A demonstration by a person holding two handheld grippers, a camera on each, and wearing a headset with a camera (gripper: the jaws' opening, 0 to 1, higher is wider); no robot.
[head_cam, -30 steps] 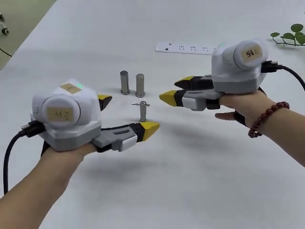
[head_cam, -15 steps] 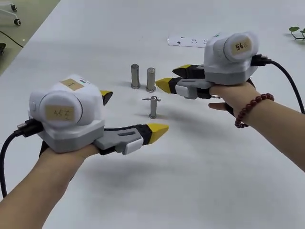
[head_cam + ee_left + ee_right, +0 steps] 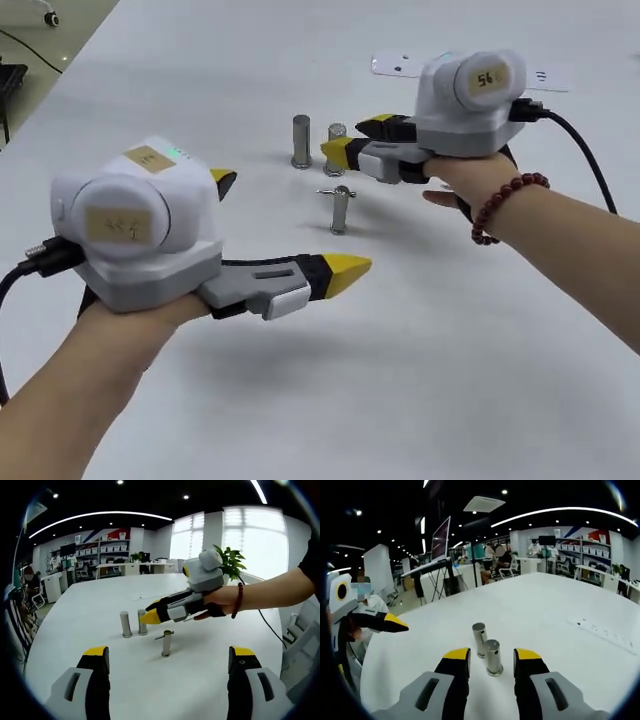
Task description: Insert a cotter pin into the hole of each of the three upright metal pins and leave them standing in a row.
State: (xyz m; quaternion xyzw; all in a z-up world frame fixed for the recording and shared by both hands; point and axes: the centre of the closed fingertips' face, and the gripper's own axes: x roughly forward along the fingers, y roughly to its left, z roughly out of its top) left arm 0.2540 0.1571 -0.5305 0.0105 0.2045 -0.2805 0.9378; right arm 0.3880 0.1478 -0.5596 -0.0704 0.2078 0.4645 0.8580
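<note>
Progress, seen from the head view: one upright metal pin (image 3: 340, 212) on the white table (image 3: 480, 380) carries a cotter pin (image 3: 336, 191) through its top hole. The left bare pin (image 3: 301, 141) and right bare pin (image 3: 337, 131) stand side by side just behind it, so I judge one of three done and two left. The left gripper (image 3: 285, 225) hovers close to the person, jaws spread wide and empty. The right gripper (image 3: 358, 137) reaches in at the right bare pin

Left gripper view: its wide-apart jaws frame the fitted metal pin well ahead, and the right gripper's yellow tips sit beside the bare pair

Right gripper view: its jaws stand apart on either side of the right bare pin, with a gap on each side and nothing clamped. The left bare pin is just beyond. The three pins do not yet form one row
</note>
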